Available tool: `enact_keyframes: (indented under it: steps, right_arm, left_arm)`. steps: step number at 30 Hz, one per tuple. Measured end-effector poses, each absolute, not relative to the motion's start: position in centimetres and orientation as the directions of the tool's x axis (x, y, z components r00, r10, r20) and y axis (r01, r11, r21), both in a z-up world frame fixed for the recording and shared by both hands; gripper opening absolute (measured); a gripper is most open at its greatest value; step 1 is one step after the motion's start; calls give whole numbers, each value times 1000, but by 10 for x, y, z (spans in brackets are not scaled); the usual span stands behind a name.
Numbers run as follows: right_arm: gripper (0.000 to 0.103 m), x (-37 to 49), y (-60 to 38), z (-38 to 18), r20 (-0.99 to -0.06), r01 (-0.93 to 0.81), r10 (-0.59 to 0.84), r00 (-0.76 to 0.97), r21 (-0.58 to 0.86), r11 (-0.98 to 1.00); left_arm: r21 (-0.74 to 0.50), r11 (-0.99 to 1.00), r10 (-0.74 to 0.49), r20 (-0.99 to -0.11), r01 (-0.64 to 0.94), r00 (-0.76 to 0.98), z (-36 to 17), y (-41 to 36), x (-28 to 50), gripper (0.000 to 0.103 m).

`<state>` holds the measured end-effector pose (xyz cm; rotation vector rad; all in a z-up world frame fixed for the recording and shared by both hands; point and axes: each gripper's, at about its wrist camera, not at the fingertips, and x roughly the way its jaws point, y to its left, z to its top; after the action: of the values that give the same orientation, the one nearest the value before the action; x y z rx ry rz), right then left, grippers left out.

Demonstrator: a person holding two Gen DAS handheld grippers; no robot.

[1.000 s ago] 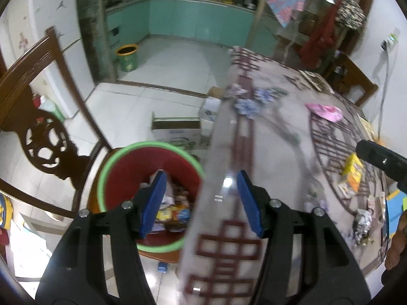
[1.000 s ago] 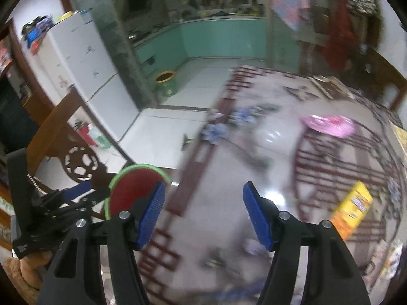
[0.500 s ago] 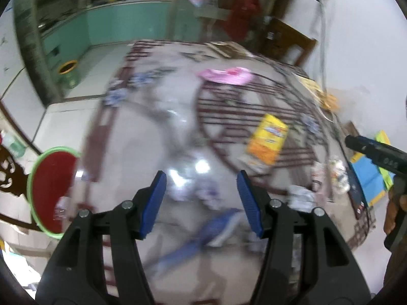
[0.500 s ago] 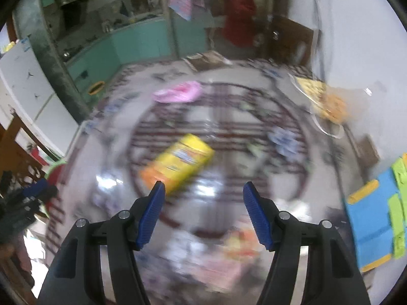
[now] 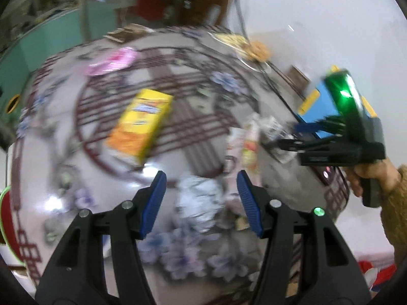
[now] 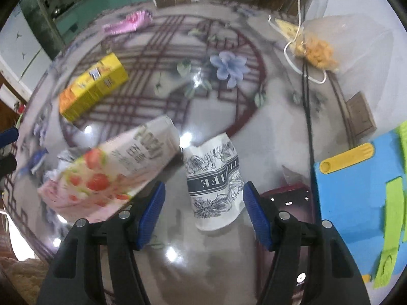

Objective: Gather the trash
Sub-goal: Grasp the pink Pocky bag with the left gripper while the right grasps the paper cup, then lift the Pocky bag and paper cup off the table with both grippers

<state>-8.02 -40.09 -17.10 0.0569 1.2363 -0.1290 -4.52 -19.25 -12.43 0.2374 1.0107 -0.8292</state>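
Note:
My left gripper (image 5: pixel 201 203) is open above the patterned table, with a crumpled white wrapper (image 5: pixel 199 203) lying between its fingers. My right gripper (image 6: pixel 203 211) is open, with a flattened white paper cup with black flower print (image 6: pixel 213 183) between its fingers on the table. A strawberry-print carton (image 6: pixel 114 170) lies just left of it. A yellow box (image 6: pixel 94 86) lies farther back left; it also shows in the left wrist view (image 5: pixel 141 122). A pink wrapper (image 6: pixel 129 21) lies at the far side. The right gripper shows in the left wrist view (image 5: pixel 285 137).
A phone (image 6: pixel 290 200) lies beside the right finger. A blue and green foam board (image 6: pixel 361 195) is at the right. A mesh food cover (image 6: pixel 338 40) with snacks under it stands at the back right. The red bin's green rim (image 5: pixel 5 218) shows at the table's left edge.
Both grippers swung from the bin side to the right over the table and came down over the trash. The wrapper and the cup now lie between their open fingers.

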Motion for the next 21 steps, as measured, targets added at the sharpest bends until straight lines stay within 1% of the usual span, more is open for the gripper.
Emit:
enact_keyframes:
  steps: [1,3,4,5,7,8,9,10,11,12,13,15,21]
  right_arm:
    - [60,-78,-402,-176,-947,125,-70,312,-32,992]
    - [56,-74,-404,-186,-951,123,-83,296,-49,991]
    - [46,-72,-406,-190,-954,126,-80,289,-45,991]
    - [41,-72,-407,-193,-956,131,-73,282,-37,991]
    - [41,-70,-410,-196,-957,139,-63,283,-24,990]
    - [40,-70,-411,-196,-957,142,-59,285,-19,990]
    - [40,-70,-412,-195,-956,145,-58,288,-16,989]
    - [40,-70,-413,-194,-955,149,-55,292,-12,989]
    - [40,-70,-415,-193,-953,158,-49,299,-1,987]
    - [40,-69,-416,-192,-952,165,-44,303,7,986]
    - [40,-69,-418,-191,-950,173,-41,310,14,985]
    - [40,-67,-419,-189,-947,182,-33,320,27,983]
    - [40,-58,-414,-175,-925,204,-9,380,74,976]
  left_arm:
    - [-188,666,-503,-828,722,248,-128,-201,-48,55]
    - [-194,631,-497,-844,751,200,-138,-225,-52,55]
    - [-195,622,-492,-850,758,186,-141,-232,-54,55]
    - [-195,614,-487,-856,765,172,-146,-239,-55,55]
    - [-203,596,-475,-869,776,137,-156,-253,-58,55]
    - [-209,591,-470,-874,779,121,-160,-258,-58,53]
    - [-213,587,-466,-878,781,111,-164,-261,-58,47]
    - [-223,585,-456,-886,780,89,-171,-268,-57,44]
    - [-229,586,-453,-888,778,80,-173,-270,-55,38]
    - [-245,593,-446,-893,767,59,-179,-273,-52,28]
    - [-253,598,-443,-895,761,51,-180,-273,-51,24]
    - [-278,611,-453,-891,741,38,-182,-270,-46,23]
    - [-242,662,-458,-880,709,127,-160,-248,-33,23]
